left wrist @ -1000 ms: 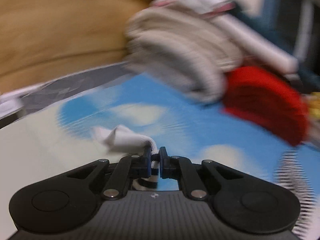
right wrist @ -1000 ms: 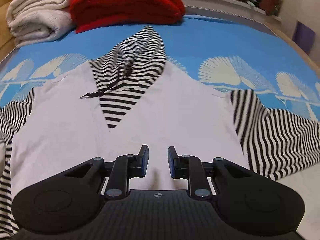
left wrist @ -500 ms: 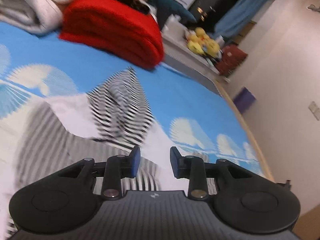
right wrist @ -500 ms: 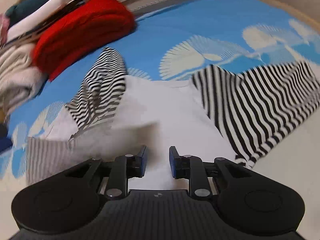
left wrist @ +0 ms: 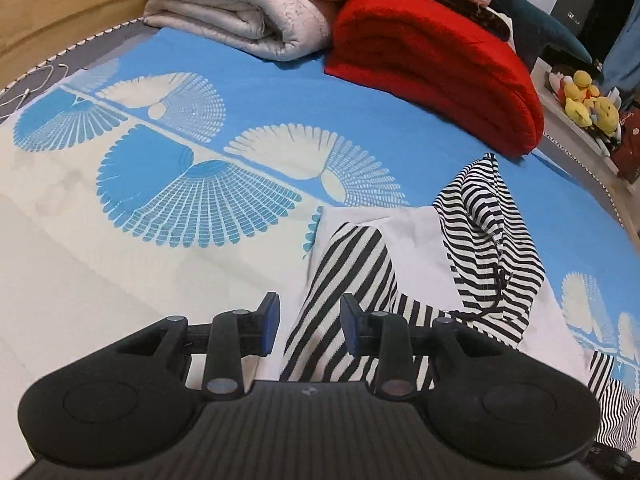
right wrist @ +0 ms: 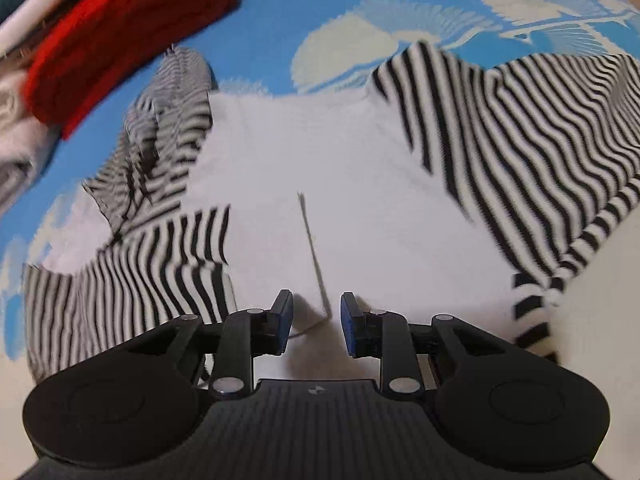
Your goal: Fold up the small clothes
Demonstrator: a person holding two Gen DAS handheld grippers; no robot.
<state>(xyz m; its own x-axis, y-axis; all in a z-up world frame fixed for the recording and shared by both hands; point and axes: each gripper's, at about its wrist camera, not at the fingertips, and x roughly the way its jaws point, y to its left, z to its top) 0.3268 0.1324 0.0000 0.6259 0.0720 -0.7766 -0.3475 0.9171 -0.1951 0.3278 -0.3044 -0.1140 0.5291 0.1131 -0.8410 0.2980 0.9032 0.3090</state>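
A: Where's the hoodie (right wrist: pixel 340 184)?
B: Flat on the bedsheet (left wrist: pixel 280 92), one striped sleeve (left wrist: pixel 344 300) folded across it.
A: The grippers?
B: Left gripper (left wrist: pixel 308 326) and right gripper (right wrist: pixel 316 324) both released, holding nothing.
A: Any writing?
B: None legible

Black ribbed gripper (left wrist: pixel 308 328), blue-padded jaws, silver pivots.

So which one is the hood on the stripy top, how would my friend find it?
Start at the big red folded blanket at the far end of the bed. Just in front of it lies a white top with striped sleeves. The hood is the pointed black-and-white striped flap at its neck end, tip aimed at the blanket; unlike the sleeves, it has a dark drawstring.
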